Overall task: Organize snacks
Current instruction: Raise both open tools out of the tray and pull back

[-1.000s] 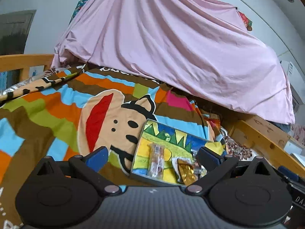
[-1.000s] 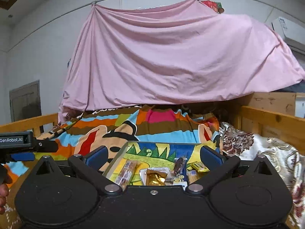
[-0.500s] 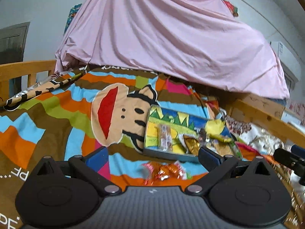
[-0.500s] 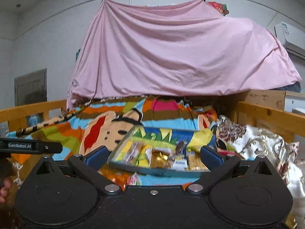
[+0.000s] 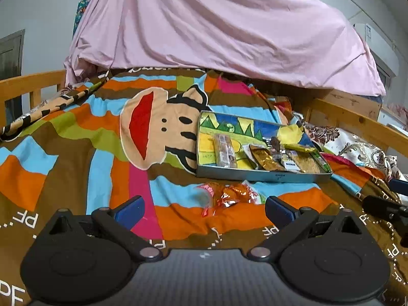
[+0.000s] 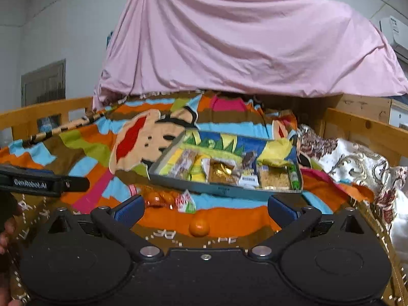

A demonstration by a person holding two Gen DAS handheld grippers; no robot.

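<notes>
Both the left gripper (image 5: 202, 209) and right gripper (image 6: 205, 207) are wide open, holding nothing. Just ahead lies a crinkly orange snack packet (image 5: 230, 196); beyond, the flat grey tin tray (image 5: 262, 174). Pinch its middle gently.

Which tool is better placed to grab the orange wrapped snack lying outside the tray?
Probably left. The snack sits centred just ahead of the open left tool; for the right tool it lies off-centre, by one finger.
</notes>
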